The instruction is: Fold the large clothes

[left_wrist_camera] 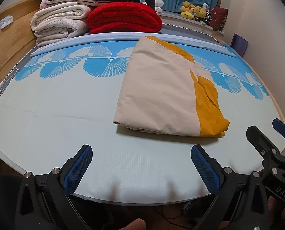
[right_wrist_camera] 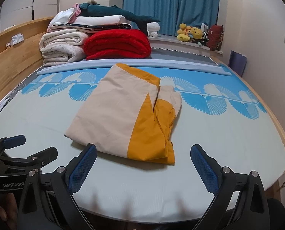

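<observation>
A beige and mustard-yellow garment [left_wrist_camera: 161, 92] lies folded into a thick rectangle on the pale bed mat [left_wrist_camera: 56, 115]. It also shows in the right wrist view [right_wrist_camera: 123, 115]. My left gripper [left_wrist_camera: 141, 151] is open and empty, held above the mat's near edge, just short of the garment's front edge. My right gripper [right_wrist_camera: 143, 149] is open and empty, with the garment's near edge lying between its fingertips' line of sight. The right gripper also shows at the right edge of the left wrist view [left_wrist_camera: 267, 132], and the left gripper shows at the left edge of the right wrist view [right_wrist_camera: 35, 147].
Folded cream blankets [left_wrist_camera: 60, 25] and a red blanket [left_wrist_camera: 123, 19] are stacked at the far side of the bed. A wooden headboard [left_wrist_camera: 6, 44] runs along the left. Plush toys [left_wrist_camera: 196, 11] sit on the windowsill under blue curtains [right_wrist_camera: 171, 5]. A wall is at the right.
</observation>
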Action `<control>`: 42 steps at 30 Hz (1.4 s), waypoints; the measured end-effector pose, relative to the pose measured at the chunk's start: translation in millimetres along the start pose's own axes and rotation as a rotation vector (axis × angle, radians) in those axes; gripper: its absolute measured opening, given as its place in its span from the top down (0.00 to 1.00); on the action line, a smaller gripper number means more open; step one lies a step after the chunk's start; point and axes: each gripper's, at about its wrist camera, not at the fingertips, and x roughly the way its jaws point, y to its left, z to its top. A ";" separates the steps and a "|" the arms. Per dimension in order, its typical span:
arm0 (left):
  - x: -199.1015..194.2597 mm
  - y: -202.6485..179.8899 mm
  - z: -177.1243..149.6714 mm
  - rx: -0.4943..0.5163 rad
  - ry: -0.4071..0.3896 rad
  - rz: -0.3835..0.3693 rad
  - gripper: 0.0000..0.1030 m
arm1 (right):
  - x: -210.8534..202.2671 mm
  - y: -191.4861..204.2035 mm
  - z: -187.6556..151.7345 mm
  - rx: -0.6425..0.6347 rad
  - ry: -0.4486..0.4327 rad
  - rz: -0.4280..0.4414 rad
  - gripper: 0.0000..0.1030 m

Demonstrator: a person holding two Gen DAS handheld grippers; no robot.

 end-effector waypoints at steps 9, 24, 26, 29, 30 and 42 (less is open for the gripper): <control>0.3 0.3 0.5 0.008 -0.006 0.000 0.01 | 0.4 1.7 -0.7 0.000 0.000 -0.002 0.05; -0.3 -5.3 0.3 0.023 -0.009 -0.006 0.01 | 0.1 3.4 -1.1 0.003 -0.006 0.005 0.05; -0.7 -6.2 0.2 0.026 -0.011 -0.010 0.01 | -0.4 3.7 -1.1 0.005 -0.008 0.008 0.05; -0.4 -6.1 0.8 0.025 -0.011 -0.009 0.01 | -0.2 4.5 -0.9 0.004 -0.008 0.010 0.05; -0.4 -6.2 0.6 0.023 -0.008 -0.011 0.01 | -0.2 4.9 -1.0 0.003 -0.007 0.011 0.05; -2.1 -7.2 1.7 0.019 -0.017 -0.011 0.01 | -1.2 3.6 -0.8 0.003 -0.007 0.011 0.05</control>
